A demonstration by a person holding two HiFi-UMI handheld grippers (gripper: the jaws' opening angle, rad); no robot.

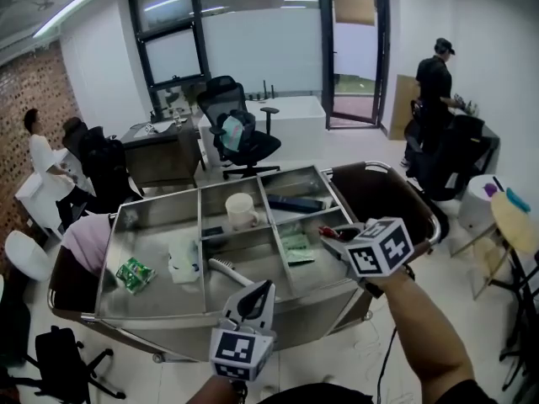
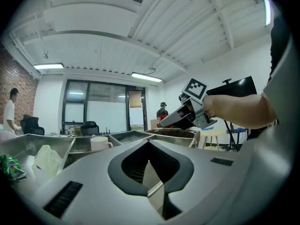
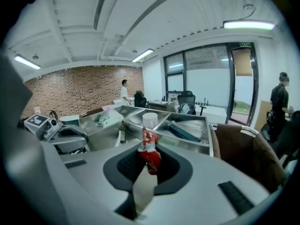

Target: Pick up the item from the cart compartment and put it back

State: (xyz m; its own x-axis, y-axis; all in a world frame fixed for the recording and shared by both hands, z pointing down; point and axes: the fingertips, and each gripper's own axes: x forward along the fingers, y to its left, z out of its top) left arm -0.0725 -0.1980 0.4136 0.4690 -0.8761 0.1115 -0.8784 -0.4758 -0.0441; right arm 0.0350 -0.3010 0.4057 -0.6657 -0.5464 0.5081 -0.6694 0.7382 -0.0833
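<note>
Left claw closed, empty, at cart front edge. White cup in middle rear compartment. Right claw clamped on red packet, packet upright between jaws, above cart's right compartments.

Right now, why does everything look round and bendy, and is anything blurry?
Head view: the wide lens bows the cart rim and window frames. Left gripper view: a black round border, and the ceiling lamps glare white. Right gripper view: same border; the red packet in the right gripper looks slightly soft.
</note>
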